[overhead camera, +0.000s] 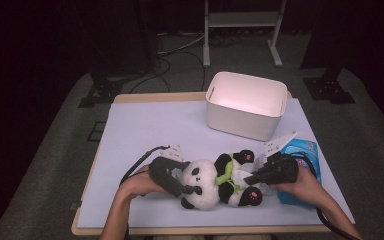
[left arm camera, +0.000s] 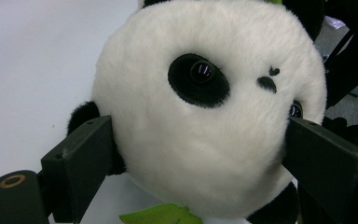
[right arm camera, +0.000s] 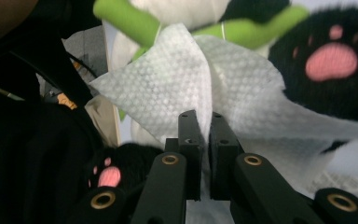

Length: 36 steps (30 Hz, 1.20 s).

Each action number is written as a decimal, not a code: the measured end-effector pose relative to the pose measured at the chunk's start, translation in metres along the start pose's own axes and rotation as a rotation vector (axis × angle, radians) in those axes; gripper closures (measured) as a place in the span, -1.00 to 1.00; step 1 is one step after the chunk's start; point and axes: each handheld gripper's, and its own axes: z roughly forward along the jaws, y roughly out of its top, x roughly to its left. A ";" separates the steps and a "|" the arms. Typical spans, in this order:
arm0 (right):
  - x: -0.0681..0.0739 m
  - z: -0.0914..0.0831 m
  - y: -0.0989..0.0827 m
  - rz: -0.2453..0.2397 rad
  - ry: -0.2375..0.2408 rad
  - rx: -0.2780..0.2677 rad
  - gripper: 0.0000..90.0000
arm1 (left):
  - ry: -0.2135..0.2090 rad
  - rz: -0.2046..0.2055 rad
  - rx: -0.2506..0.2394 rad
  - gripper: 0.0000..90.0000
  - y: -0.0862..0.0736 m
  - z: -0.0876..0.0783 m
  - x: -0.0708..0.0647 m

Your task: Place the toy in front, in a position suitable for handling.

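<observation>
Near the front edge, I see the panda (overhead camera: 215,182) lying between my left gripper (overhead camera: 180,186) and right gripper (overhead camera: 257,177); bare table (overhead camera: 145,130) beyond. Left gripper view: jaws spread wide, flanking the head, pads just at the fur. Right gripper view: jaws pinched tight on a wipe (right arm camera: 177,93) beside the paws.

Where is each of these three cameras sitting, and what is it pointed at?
High view: above the table's near edge, looking forward and down; forearms, left gripper, right gripper.
Left gripper view: rides that gripper; jaws flank the black-and-white plush panda's head.
Right gripper view: its jaws pinch a white textured wipe by the panda's feet.
Shared: the panda.
</observation>
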 end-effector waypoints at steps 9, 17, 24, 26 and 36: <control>0.000 0.000 0.009 -0.009 0.001 -0.049 0.90 | -0.003 0.026 -0.027 -0.47 0.000 -0.001 -0.001; 0.001 0.001 0.035 -0.045 -0.023 -0.064 0.90 | 0.006 0.039 -0.021 -0.46 0.000 -0.002 -0.003; -0.004 0.003 0.031 -0.025 -0.013 -0.033 0.90 | 0.004 0.035 -0.021 -0.47 0.000 -0.003 -0.002; -0.005 0.002 0.025 -0.016 -0.004 -0.043 0.90 | 0.002 0.021 -0.023 -0.51 0.000 -0.004 -0.001; -0.006 -0.002 0.004 0.010 0.002 -0.031 0.90 | -0.012 -0.030 -0.026 -0.70 -0.004 -0.007 0.002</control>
